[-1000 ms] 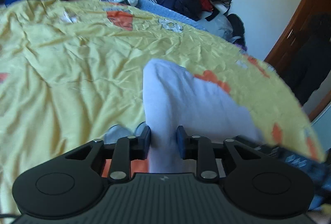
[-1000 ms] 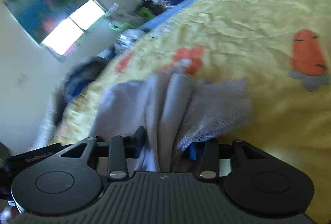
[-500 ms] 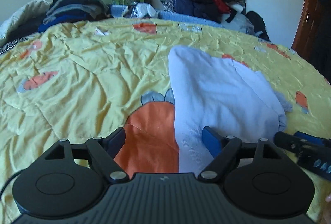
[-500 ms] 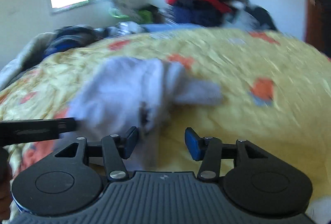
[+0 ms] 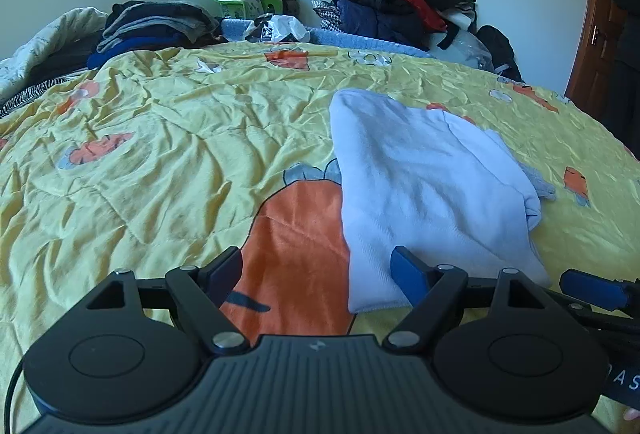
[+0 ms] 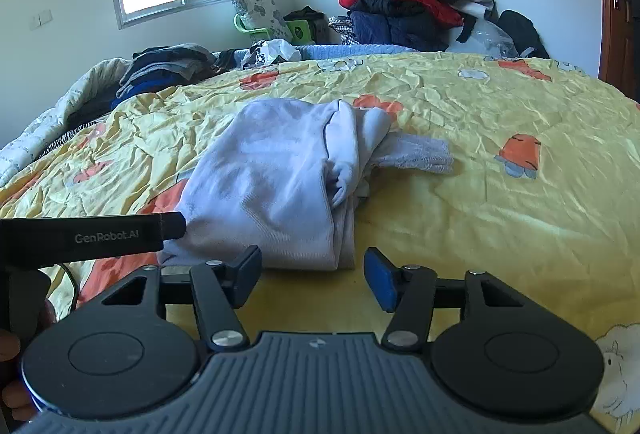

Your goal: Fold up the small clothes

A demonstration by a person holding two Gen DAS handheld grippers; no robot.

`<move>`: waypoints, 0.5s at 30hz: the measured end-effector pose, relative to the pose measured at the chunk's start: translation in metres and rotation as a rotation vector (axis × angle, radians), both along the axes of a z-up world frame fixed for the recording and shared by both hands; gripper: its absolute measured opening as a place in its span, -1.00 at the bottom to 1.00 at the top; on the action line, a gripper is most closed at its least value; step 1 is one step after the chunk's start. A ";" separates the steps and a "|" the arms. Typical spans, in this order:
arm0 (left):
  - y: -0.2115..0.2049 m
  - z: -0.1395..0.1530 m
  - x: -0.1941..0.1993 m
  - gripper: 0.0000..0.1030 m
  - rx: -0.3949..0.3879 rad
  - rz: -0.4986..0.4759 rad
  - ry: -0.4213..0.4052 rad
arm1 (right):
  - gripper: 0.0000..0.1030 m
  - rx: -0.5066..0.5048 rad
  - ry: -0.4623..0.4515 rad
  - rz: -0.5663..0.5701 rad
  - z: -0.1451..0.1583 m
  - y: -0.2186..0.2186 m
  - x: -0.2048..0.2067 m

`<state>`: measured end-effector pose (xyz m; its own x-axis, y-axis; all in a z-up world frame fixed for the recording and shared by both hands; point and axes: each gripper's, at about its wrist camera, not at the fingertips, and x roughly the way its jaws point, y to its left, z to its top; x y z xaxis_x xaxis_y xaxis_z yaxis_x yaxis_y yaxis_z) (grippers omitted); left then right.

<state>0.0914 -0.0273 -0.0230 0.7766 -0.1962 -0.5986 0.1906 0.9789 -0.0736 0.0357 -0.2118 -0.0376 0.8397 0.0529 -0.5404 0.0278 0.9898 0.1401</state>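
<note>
The left tongs (image 5: 316, 272) stand with jaws spread wide, gripping nothing, low over the bed (image 5: 160, 161). A pale folded garment (image 5: 424, 189) lies flat on the yellow cover; its near edge sits between the jaws, beside the right-hand pad. The right tongs (image 5: 592, 290) show at the frame's right edge. Piled clothes (image 5: 384, 5) sit behind the bed.

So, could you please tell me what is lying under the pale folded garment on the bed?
The pale garment rests on the yellow quilt, covering part of a large orange carrot print. Whatever else lies beneath the folded layers is hidden.
</note>
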 end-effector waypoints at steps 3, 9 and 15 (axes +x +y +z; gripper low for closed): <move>0.002 0.001 -0.006 0.59 0.010 0.003 -0.012 | 0.34 -0.009 -0.001 0.003 -0.001 0.002 -0.005; 0.010 0.004 -0.019 0.59 0.020 0.019 -0.029 | 0.45 -0.016 0.007 0.002 -0.001 0.004 -0.012; 0.020 0.000 -0.029 0.59 0.038 0.048 -0.035 | 0.56 -0.017 0.017 0.005 -0.004 0.004 -0.020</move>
<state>0.0620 -0.0068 -0.0230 0.8054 -0.1358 -0.5770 0.1450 0.9890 -0.0303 0.0153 -0.2082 -0.0420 0.8300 0.0473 -0.5558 0.0254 0.9922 0.1223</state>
